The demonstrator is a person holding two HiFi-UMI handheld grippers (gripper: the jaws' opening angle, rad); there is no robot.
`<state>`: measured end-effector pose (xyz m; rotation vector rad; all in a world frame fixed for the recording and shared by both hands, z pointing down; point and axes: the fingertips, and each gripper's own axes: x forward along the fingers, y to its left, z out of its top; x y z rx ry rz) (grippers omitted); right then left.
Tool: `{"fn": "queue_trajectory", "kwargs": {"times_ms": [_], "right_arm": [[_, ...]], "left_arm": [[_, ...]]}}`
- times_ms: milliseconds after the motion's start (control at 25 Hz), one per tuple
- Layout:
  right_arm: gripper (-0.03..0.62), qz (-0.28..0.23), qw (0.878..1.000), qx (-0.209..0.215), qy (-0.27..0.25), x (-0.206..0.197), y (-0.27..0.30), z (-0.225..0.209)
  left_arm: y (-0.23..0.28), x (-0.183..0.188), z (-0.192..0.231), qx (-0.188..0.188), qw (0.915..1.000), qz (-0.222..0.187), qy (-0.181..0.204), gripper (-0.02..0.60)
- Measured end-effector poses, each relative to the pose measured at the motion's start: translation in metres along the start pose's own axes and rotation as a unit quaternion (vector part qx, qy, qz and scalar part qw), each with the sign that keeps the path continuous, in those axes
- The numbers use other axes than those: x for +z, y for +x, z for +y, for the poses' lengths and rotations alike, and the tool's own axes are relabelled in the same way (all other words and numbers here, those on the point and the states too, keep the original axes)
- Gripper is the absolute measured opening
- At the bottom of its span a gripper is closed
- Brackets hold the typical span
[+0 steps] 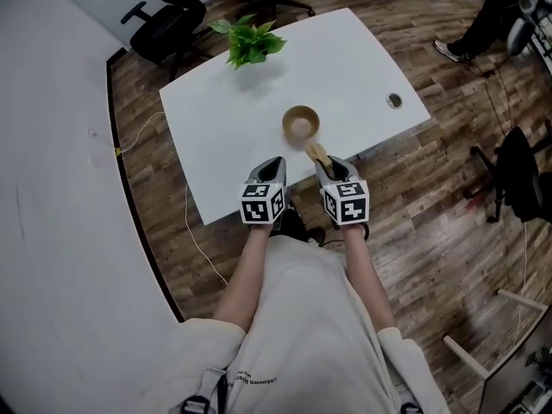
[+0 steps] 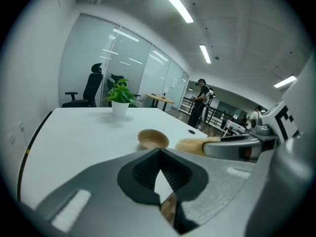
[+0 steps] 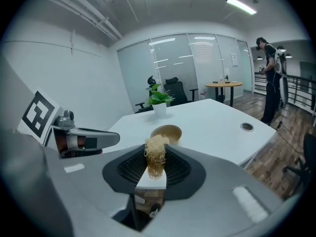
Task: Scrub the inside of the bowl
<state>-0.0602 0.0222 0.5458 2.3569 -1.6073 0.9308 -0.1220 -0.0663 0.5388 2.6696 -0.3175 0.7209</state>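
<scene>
A round wooden bowl [image 1: 300, 125] stands upright on the white table [image 1: 216, 119], near its front edge. My right gripper [image 1: 323, 159] hovers just in front of the bowl, shut on a straw-coloured fibre scrubber [image 1: 316, 153] that sticks out past its jaws. In the right gripper view the scrubber [image 3: 156, 157] stands between the jaws, with the bowl [image 3: 166, 132] right behind it. My left gripper [image 1: 277, 162] is beside it at the table's front edge, shut with nothing in it. The left gripper view shows the bowl [image 2: 153, 138] ahead and the scrubber [image 2: 190, 145] to the right.
A potted green plant [image 1: 248, 40] stands at the table's far side. A cable grommet [image 1: 394, 101] sits near the right corner. Office chairs [image 1: 168, 20] stand beyond the table, and a person [image 3: 270, 78] stands off to the right.
</scene>
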Motion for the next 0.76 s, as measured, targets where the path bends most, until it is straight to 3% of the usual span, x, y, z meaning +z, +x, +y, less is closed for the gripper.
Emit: {"fn": "queue_trajectory", "kwargs": {"times_ms": [280, 760], "right_arm": [[0.115, -0.011, 1.000, -0.008, -0.007, -0.001, -0.016, -0.002], [0.115, -0.035, 0.999, -0.019, 0.001, 0.004, -0.031, -0.011]], "left_arm": [[0.005, -0.012, -0.006, -0.001, 0.9999, 0.011, 0.003, 0.002], [0.008, -0.013, -0.027, -0.007, 0.9983, 0.024, 0.053, 0.002]]}}
